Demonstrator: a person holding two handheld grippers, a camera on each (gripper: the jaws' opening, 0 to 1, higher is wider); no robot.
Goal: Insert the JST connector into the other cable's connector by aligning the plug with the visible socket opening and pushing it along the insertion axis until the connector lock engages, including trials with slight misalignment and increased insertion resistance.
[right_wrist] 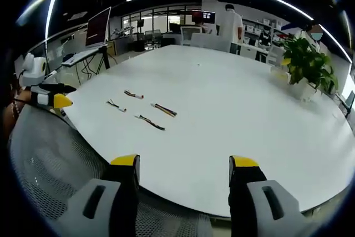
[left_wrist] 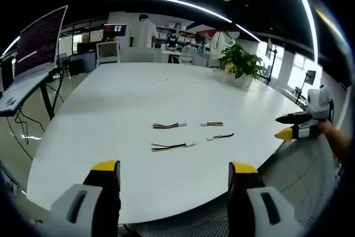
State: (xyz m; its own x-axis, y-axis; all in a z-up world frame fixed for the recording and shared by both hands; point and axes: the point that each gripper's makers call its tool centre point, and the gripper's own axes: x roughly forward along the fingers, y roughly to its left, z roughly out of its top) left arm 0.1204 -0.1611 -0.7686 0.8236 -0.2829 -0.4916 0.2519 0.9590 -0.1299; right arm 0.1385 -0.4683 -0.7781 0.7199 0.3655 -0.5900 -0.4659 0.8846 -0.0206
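Observation:
Several short JST cables lie on the white table [left_wrist: 138,92]. One with red-yellow wires and a white plug [left_wrist: 169,125] lies beside a shorter one [left_wrist: 212,124]. Closer to me are a dark-wired cable [left_wrist: 220,136] and a longer one [left_wrist: 173,146]. The right gripper view has the same cables: [right_wrist: 133,95], [right_wrist: 116,105], [right_wrist: 164,110], [right_wrist: 151,122]. My left gripper [left_wrist: 174,167] hangs open over the near table edge, well short of the cables. My right gripper [right_wrist: 184,162] is open too, empty, off the table edge. Each gripper appears in the other's view: right gripper [left_wrist: 285,126], left gripper [right_wrist: 64,95].
A potted plant [left_wrist: 241,62] stands at the far side of the table [right_wrist: 233,98], also plant [right_wrist: 305,62]. A monitor on a stand [left_wrist: 39,40] is off to one side. People stand at desks behind. A grey mesh chair back [right_wrist: 50,154] lies below the table edge.

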